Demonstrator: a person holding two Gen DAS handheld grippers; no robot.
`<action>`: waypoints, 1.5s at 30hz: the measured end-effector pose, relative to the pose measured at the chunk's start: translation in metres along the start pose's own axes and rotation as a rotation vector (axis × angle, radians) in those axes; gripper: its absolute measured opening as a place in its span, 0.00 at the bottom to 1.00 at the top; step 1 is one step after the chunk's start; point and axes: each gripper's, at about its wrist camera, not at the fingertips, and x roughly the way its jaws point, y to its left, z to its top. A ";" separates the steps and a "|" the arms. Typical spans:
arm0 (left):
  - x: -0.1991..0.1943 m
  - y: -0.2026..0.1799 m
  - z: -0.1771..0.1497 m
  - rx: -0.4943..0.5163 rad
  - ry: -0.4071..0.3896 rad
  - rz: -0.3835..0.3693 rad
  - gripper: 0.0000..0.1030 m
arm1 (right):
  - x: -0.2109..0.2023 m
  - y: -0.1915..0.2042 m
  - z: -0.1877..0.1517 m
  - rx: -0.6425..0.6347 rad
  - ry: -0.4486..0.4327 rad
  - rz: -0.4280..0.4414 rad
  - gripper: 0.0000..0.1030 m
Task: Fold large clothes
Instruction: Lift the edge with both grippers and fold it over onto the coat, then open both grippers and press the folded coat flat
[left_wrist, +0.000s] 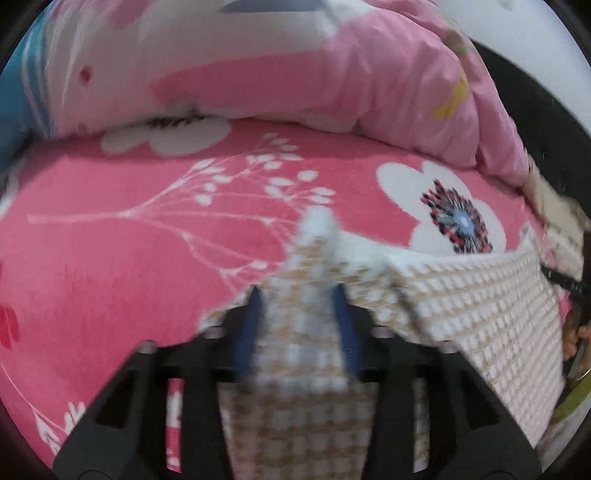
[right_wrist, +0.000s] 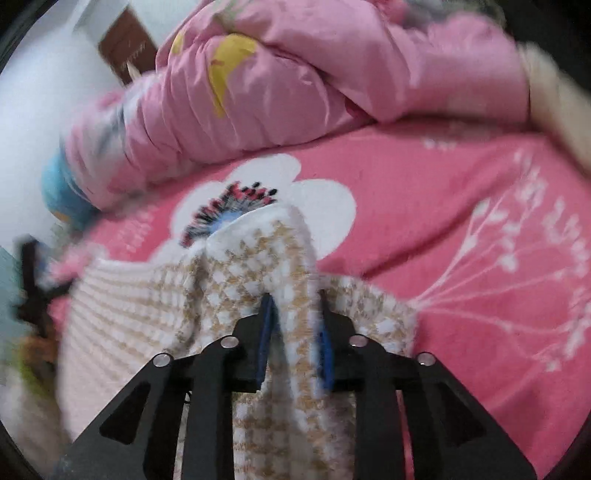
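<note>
A white and tan houndstooth knit garment lies on the pink flowered bed sheet, its far edge stretched between the two grippers. In the left wrist view, my left gripper has its blue pads spread, and a raised peak of the knit stands loosely between them. In the right wrist view, my right gripper has its jaws parted around a fold of the same garment, and the pads do not squeeze it. The sheet shows beyond. Both views are blurred.
A puffy pink quilt is heaped along the far side of the bed and also fills the top of the right wrist view. A person's hand shows at the right edge. A white wall and brown door stand behind.
</note>
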 end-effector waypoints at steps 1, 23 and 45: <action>-0.005 0.007 -0.002 -0.024 -0.005 -0.026 0.43 | -0.010 -0.010 0.002 0.050 -0.001 0.022 0.40; -0.021 0.059 -0.011 -0.258 -0.020 -0.108 0.50 | -0.029 -0.036 0.006 0.096 0.010 -0.034 0.43; -0.122 -0.024 -0.168 -0.017 -0.129 -0.029 0.53 | -0.115 0.052 -0.175 -0.064 -0.076 -0.222 0.61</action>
